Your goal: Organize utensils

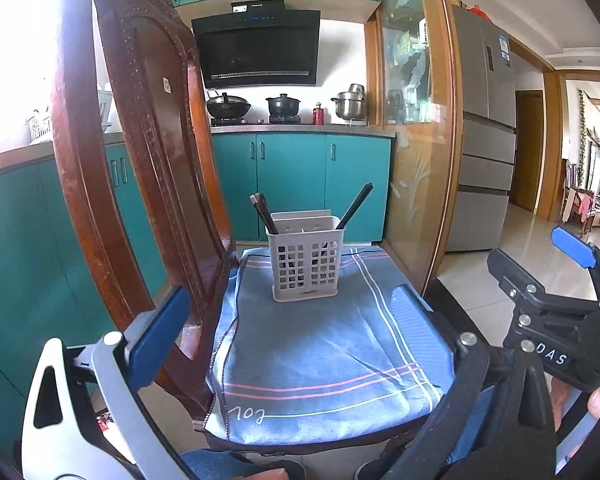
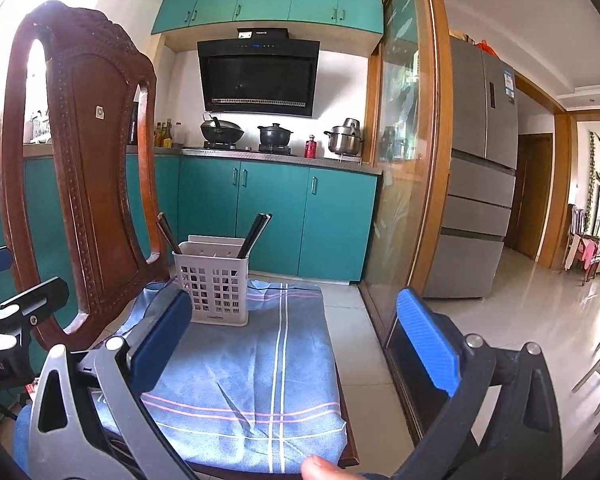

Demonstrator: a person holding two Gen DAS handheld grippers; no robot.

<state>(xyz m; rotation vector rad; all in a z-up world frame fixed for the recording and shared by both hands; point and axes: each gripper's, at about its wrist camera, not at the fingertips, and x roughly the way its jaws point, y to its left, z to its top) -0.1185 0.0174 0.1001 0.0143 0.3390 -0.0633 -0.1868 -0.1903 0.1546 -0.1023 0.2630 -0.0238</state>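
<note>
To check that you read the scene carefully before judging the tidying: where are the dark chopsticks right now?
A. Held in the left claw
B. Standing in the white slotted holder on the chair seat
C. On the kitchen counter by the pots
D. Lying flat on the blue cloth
B: the dark chopsticks lean out of the top of the white slotted holder, which stands on the blue cloth; both claws are open and empty.

Chair (image 1: 100,216): your work surface is its wooden seat, backrest along the left edge.
Cloth (image 1: 324,360): you see 1 blue striped cloth covering nearly the whole seat.
Holder (image 1: 306,258): 1 white slotted utensil holder stands upright on the cloth, near the seat's far edge.
</note>
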